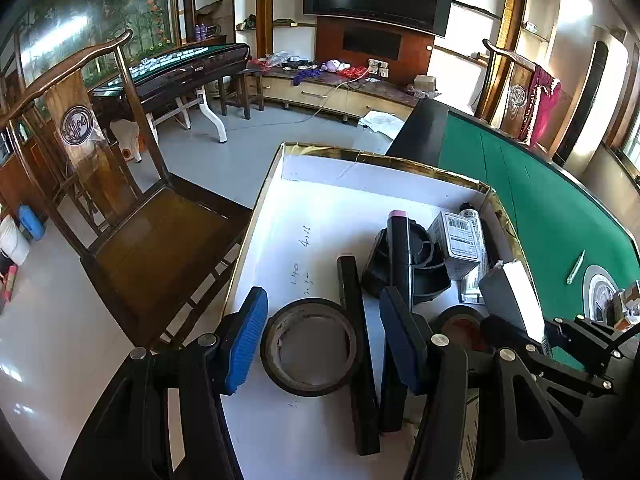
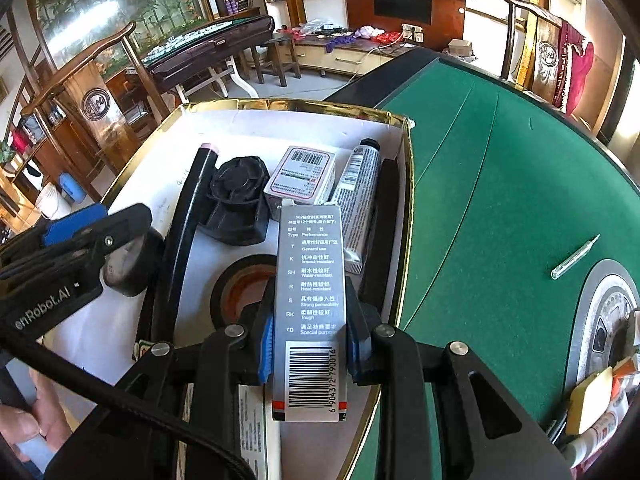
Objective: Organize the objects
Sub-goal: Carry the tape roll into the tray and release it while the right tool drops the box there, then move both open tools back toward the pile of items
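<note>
A white gold-rimmed box (image 1: 360, 168) (image 2: 248, 106) sits on the green table's left edge. It holds a black tape roll (image 1: 310, 346), black sticks (image 1: 356, 320), a black plastic part (image 2: 238, 200), a small barcode carton (image 2: 302, 178), a tube (image 2: 358, 200) and a second tape roll (image 2: 240, 288). My left gripper (image 1: 324, 336) is open, its blue pads on either side of the black tape roll. My right gripper (image 2: 310, 336) is shut on a grey glue carton (image 2: 310, 292), held over the box's right side; the carton also shows in the left wrist view (image 1: 516, 300).
The green table (image 2: 500, 184) bears a small clear vial (image 2: 574, 256), a round centre panel (image 2: 604, 312) and packets at the right edge (image 2: 596, 404). A wooden chair (image 1: 120, 208) stands left of the box. Another chair with red cloth (image 2: 568, 64) stands behind.
</note>
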Demonstrator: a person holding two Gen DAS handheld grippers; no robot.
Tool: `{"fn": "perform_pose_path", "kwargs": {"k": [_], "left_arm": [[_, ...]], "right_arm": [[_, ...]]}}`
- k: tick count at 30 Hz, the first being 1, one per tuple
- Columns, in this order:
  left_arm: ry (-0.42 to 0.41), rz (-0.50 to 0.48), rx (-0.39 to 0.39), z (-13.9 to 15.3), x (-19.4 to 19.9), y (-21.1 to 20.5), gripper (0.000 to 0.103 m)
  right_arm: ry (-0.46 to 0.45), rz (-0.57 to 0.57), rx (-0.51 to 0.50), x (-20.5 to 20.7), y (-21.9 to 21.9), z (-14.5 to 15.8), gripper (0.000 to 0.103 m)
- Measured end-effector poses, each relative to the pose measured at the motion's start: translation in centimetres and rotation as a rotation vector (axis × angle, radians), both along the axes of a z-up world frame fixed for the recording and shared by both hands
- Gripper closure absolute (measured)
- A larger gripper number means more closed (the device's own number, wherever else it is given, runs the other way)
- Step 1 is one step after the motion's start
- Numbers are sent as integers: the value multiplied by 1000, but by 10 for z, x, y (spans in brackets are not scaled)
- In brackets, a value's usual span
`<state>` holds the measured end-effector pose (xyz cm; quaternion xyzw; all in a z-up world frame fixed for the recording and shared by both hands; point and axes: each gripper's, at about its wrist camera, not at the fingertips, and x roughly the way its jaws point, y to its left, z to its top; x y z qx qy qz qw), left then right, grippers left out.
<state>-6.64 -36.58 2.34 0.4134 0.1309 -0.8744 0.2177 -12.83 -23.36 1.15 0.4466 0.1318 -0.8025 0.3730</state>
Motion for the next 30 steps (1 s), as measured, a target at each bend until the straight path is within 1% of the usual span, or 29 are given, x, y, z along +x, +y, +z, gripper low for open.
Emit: {"fn": "perform_pose_path", "kwargs": {"k": [3,5,7,9,12,15,17,18,21,23,25,26,27,29,30], "left_arm": [[0,2,-4,1,0,0,50],[1,6,-3,1,1,-2,50],[9,11,-3,2,2,-3,50],[21,16,-5,4,4,-3,50],[66,8,-6,10,7,0,50],[142,-41,-4,22,12,12,50],[196,-137,11,29,13,29,49],[209,-188,15,32,12,39,48],[211,-354,20,32,6,79,47],[193,-470,67,30,-1,114,47],[157,-565,97,29,-10,151,47],[137,-585,99,31,-15,166,47],[108,-601,94,32,-22,181,47],[59,-644,54,36,-43,213,47],[41,-661,21,37,-54,226,47]], "right_arm": [[-6,-1,3,-1,0,2,78],[-9,-7,1,-2,0,4,70],[-3,-7,-14,0,4,8,66],[3,-15,-34,1,13,14,66],[-3,-7,-110,11,39,30,66],[18,3,-140,27,71,39,63],[24,-3,-163,39,110,42,63],[25,-15,-176,43,130,43,63],[45,-75,-219,47,187,52,61],[75,-153,-232,47,233,55,51],[98,-242,-265,42,282,57,44],[100,-271,-275,39,298,57,44],[103,-316,-284,34,323,55,44],[86,-374,-319,25,352,49,44],[74,-386,-334,23,358,49,44]]}}
